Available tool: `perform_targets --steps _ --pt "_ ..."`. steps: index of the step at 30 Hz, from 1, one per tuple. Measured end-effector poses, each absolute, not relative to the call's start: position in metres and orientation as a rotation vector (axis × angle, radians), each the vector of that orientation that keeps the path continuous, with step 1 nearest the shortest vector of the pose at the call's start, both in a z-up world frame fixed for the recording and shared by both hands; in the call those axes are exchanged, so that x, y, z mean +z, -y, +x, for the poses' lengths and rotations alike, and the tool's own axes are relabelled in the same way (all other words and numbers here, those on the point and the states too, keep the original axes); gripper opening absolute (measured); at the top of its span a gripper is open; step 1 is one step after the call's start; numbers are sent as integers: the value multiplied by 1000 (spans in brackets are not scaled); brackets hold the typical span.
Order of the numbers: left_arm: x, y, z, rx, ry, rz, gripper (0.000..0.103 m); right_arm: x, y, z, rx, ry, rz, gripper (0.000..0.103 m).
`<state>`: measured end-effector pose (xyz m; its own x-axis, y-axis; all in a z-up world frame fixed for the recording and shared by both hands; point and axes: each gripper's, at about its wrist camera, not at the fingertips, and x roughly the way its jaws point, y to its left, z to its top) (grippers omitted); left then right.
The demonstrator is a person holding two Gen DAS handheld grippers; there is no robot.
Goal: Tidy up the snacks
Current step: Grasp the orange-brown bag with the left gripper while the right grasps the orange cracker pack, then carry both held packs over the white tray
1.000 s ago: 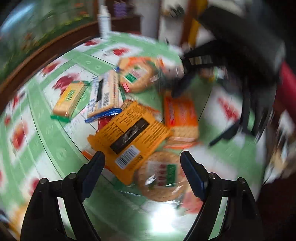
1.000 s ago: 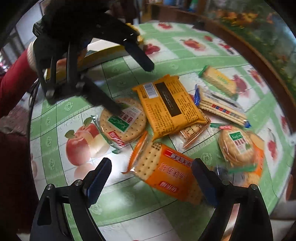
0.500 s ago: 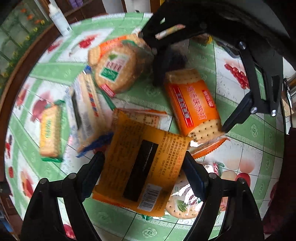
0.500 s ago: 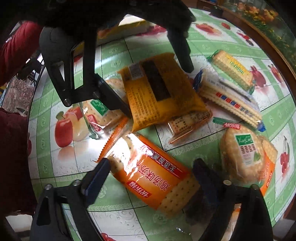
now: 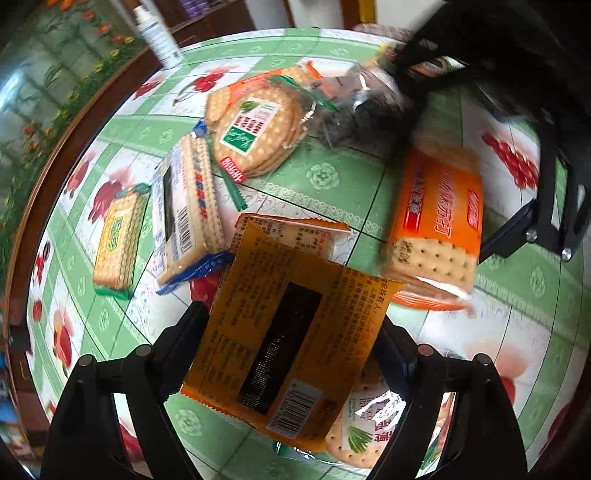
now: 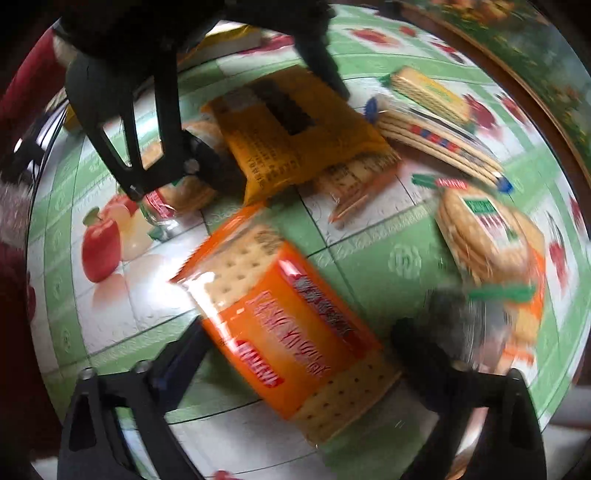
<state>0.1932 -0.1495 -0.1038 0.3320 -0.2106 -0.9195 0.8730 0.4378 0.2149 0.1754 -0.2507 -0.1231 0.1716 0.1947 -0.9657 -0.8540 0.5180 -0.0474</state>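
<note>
Several snack packs lie on a green fruit-print tablecloth [image 5: 325,177]. My left gripper [image 5: 291,332] is open, its fingers on either side of a yellow-orange packet with a black stripe [image 5: 284,332], which also shows in the right wrist view [image 6: 295,125]. My right gripper [image 6: 299,343] is open, its fingers on either side of an orange cracker pack [image 6: 291,325], which also shows in the left wrist view [image 5: 439,221]. Whether either gripper touches its pack I cannot tell.
Round cracker packs [image 5: 255,129] [image 5: 365,432], a long blue-ended biscuit pack [image 5: 188,214] and a green-ended wafer pack [image 5: 118,236] lie around. A small orange pack [image 5: 291,236] sits under the yellow packet. A white bottle [image 5: 155,33] stands at the table's wooden edge.
Both grippers have come down closer over the pile. The left one now straddles the yellow-orange packet and the right one straddles the orange cracker pack.
</note>
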Motion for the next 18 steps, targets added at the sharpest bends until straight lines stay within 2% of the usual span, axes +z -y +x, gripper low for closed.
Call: perform_targets --steps 2,3,7,18 --pt "-102 148 193 -812 -980 794 82 -116 256 165 795 -1170 -660 67" --pt "-100 146 192 -814 -991 767 81 -114 259 158 773 -1167 -660 65" --pt "-96 145 190 -837 -1019 680 79 -111 263 136 684 -1166 -616 65" --pt "-78 112 181 -683 -943 508 79 -102 298 101 517 -1108 -327 59"
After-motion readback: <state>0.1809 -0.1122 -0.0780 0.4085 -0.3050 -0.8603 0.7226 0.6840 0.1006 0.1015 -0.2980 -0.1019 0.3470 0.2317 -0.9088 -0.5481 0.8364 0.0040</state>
